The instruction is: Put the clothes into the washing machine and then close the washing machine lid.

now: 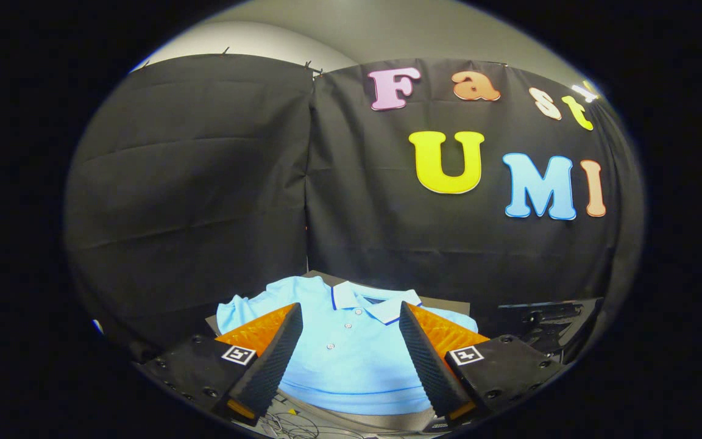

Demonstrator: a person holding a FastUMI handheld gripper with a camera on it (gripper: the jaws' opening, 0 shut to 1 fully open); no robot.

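Note:
A light blue polo shirt (351, 353) with a white collar and buttons lies folded flat on a dark surface (448, 303), collar toward the booth wall. My gripper (348, 317) hangs above it, open wide, with the shirt showing in the gap between the two fingers (278, 353) and beyond them. Nothing is held between the fingers.
Black cloth walls stand close behind the shirt. A dark piece of equipment (546, 323) sits to the right of the shirt. Some loose cables (293, 424) lie on a grey surface just below the shirt's near hem.

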